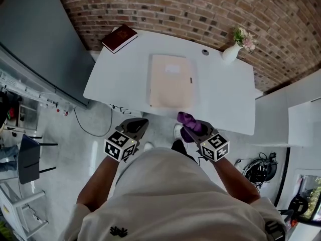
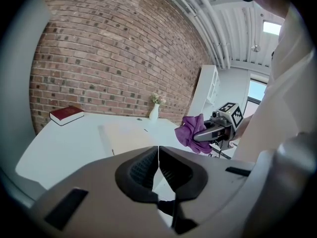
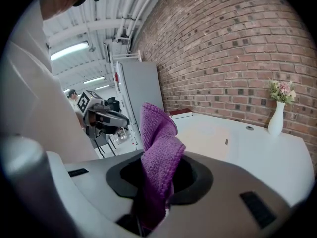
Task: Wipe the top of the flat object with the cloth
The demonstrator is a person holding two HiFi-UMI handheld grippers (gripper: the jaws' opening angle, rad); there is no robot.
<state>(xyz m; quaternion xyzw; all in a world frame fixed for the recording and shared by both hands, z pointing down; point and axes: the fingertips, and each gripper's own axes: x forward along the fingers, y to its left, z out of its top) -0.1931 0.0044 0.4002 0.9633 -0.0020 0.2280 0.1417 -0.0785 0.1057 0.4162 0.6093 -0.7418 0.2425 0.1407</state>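
Plainly, the wiping has not yet begun. The right gripper (image 1: 192, 128) has its jaws clamped on the purple cloth (image 1: 186, 118), which stands up out of them in a loose bunch. The left gripper (image 1: 139, 125) carries nothing: its jaws are pressed together with only a thin seam between them.

The flat object (image 1: 170, 82), pale beige, lies on the white counter (image 1: 225, 94). Its long axis runs straight away from the person, and its near short edge is close to the counter's near edge. Both grippers hang short of the counter, over the floor and close to the person's body, one on each side of the object's line.

The relation that matters is this: the cloth sits just before the object's near right corner, so the object lies ahead of the right jaws and a little to their left. The right gripper is the nearer one, and it is the one with the cloth. The next move likely calls for carrying it forward and down until the cloth meets the top, then stroking along the long axis. The bunch may need to be pressed flat to cover much surface. The left gripper, just off the near left corner, looks placed to steady the object — though it may not be needed.

A red book (image 1: 119, 37) at the far left and a vase (image 1: 231, 52) at the far right stand well apart from the object.
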